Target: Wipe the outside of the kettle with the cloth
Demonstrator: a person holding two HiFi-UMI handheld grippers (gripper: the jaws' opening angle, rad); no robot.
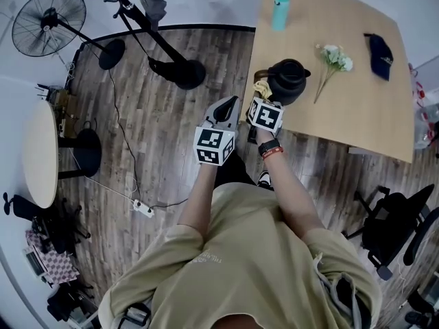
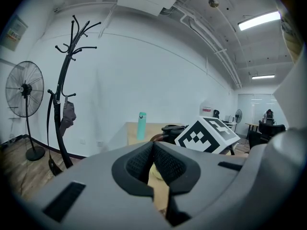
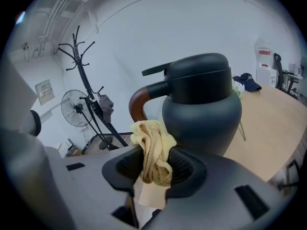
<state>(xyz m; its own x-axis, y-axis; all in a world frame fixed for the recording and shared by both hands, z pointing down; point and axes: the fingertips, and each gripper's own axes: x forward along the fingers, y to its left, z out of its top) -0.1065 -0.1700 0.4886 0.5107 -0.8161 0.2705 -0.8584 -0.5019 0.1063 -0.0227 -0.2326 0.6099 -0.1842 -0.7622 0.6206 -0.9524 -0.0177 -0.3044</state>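
So the right hand-held gripper [image 3: 154,171] is pinching the yellow cloth [image 3: 152,147] just beside the black kettle [image 3: 204,104], which sits near the tabletop [image 1: 357,88] edge, and the left hand-held gripper [image 2: 154,163] hangs alongside, jaws pressed together on nothing.

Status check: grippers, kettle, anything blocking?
Left gripper shut, empty, over the floor. Right gripper shut on crumpled yellow cloth beside black round kettle, by its brown handle; contact unclear. Nothing between them.
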